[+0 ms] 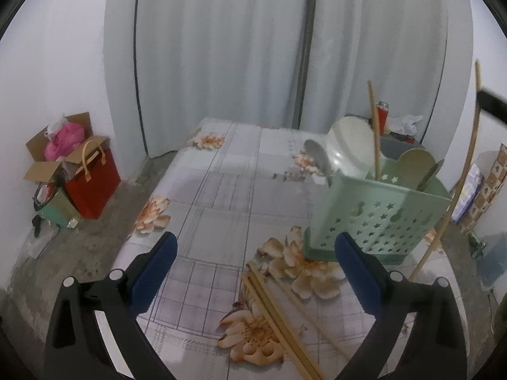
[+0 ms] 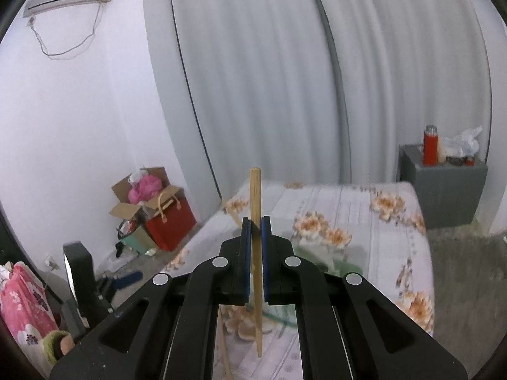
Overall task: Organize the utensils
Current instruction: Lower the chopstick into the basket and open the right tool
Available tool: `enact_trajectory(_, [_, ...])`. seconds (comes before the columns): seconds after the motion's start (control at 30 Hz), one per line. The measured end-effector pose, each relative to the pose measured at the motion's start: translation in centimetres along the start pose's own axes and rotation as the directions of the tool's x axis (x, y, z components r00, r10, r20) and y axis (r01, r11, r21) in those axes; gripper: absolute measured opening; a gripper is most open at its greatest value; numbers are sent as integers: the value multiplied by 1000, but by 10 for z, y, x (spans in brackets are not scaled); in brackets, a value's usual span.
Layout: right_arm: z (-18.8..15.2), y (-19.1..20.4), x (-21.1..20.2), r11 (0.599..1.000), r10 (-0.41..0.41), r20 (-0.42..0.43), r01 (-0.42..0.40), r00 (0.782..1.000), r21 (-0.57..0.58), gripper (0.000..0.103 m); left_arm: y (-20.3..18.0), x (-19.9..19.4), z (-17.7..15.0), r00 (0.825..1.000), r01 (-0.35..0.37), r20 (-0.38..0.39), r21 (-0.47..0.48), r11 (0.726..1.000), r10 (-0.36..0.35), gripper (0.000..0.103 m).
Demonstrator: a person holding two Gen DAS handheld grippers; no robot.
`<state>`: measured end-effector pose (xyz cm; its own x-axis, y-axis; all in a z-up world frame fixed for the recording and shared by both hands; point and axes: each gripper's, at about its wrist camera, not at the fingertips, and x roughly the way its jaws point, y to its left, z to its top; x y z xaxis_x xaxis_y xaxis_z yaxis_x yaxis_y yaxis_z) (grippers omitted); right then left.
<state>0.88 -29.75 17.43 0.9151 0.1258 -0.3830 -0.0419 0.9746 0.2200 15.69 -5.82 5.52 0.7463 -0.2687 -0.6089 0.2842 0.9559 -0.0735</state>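
White curtains hung behind a tabletop covered in a checked cloth printed with peach flowers. Toward its right side stood a pale green utensil holder with star-shaped holes, already containing one upright chopstick, a white spoon and a wooden spatula. Several loose chopsticks lay on the cloth near the front edge, in front of the holder. The left tongs hovered above them, spread wide and gripping nothing. The right tongs were clamped narrowly on a single chopstick, which stood nearly upright between the blue pads, raised above the cloth. A red bag and open cardboard boxes sat on the floor by the wall.
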Motion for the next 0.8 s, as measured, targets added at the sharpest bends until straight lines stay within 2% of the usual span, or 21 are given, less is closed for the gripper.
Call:
enact_trajectory(0.2, [27, 5, -6, 999, -10, 73, 13, 997, -42, 4, 5, 3, -1, 1000, -28, -11, -6, 1000, 28, 97])
enact_trajectory(0.47, [46, 7, -9, 996, -20, 148, 31, 989, -78, 4, 9, 3, -3, 999, -44, -18, -16, 999, 44, 97])
enact_trajectory(0.8, [45, -5, 8, 996, -57, 157, 67, 986, -58, 4, 12, 5, -10, 999, -43, -32, -19, 999, 42, 97])
